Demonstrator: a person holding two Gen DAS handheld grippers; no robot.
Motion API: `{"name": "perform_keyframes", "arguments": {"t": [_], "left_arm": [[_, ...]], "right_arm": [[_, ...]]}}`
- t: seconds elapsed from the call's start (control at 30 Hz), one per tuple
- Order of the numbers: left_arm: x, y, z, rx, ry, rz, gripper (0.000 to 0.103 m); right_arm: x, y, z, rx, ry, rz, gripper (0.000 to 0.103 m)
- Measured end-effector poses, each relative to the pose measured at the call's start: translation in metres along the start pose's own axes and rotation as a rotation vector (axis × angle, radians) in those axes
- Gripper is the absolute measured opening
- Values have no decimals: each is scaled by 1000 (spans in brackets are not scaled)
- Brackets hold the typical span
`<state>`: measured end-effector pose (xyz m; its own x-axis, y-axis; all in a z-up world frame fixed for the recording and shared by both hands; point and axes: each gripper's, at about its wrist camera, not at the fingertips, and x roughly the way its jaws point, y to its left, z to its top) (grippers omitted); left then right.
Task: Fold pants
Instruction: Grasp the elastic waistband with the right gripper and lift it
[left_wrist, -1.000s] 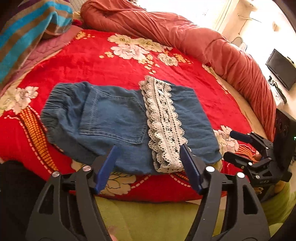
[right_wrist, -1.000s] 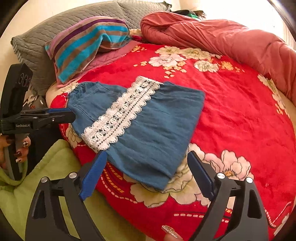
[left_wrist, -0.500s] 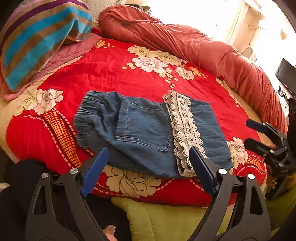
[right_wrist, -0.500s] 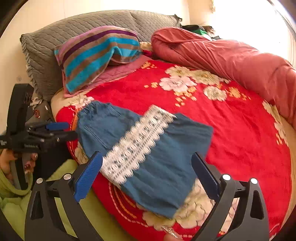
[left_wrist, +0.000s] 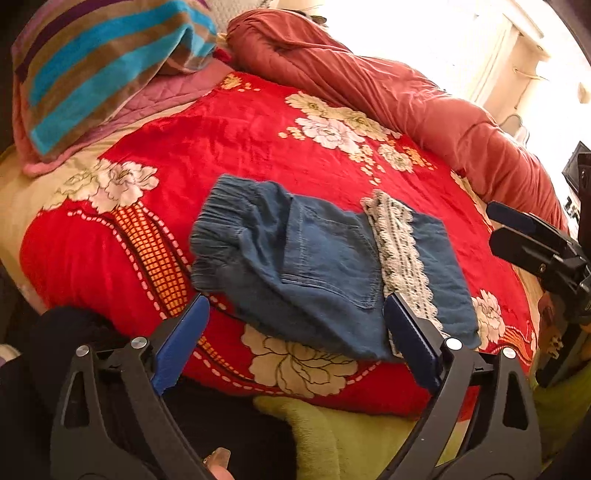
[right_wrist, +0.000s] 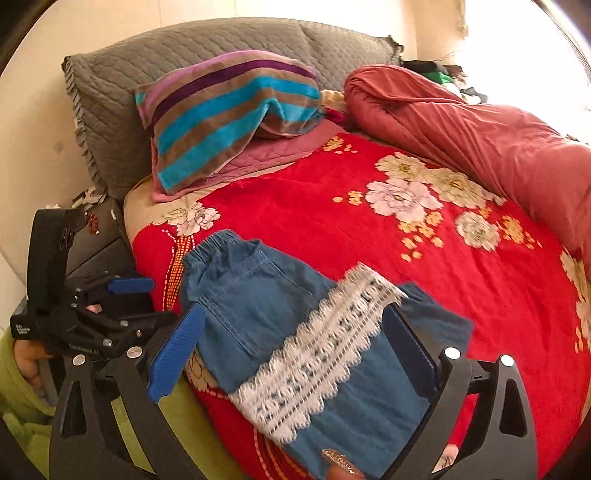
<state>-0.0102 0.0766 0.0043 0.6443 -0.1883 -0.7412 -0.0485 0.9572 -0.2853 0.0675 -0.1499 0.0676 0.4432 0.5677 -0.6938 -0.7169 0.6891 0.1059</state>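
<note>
The denim pants (left_wrist: 325, 266) lie folded into a compact stack on the red blanket (left_wrist: 236, 147), seemingly finished, while left gripper (left_wrist: 295, 332) and right gripper (right_wrist: 291, 350) hover wide open, holding nothing

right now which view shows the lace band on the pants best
The right wrist view: the lace band fills the near foreground, its scalloped edges and openwork fairly clear, running diagonally across the pants. The left wrist view shows it narrower and farther off, its lower end partly hidden by a finger.
</note>
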Motion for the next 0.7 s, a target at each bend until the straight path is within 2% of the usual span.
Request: {"name": "perform_keyframes", "arguments": {"t": [0.23, 0.43, 0.5, 0.57, 0.7], "left_arm": [[11, 24, -1, -65, 15, 9, 89], [19, 51, -1, -161, 5, -5, 87], [23, 58, -2, -189, 14, -24, 79], [28, 60, -3, -197, 28, -37, 75], [39, 60, -5, -206, 59, -94, 54]], "right_arm": [[38, 9, 25, -40, 60, 50, 96], [81, 30, 51, -130, 123, 109, 96], [99, 36, 59, -155, 156, 139, 96], [114, 39, 64, -163, 183, 157, 96], [150, 46, 72, -179, 261, 206, 96]]}}
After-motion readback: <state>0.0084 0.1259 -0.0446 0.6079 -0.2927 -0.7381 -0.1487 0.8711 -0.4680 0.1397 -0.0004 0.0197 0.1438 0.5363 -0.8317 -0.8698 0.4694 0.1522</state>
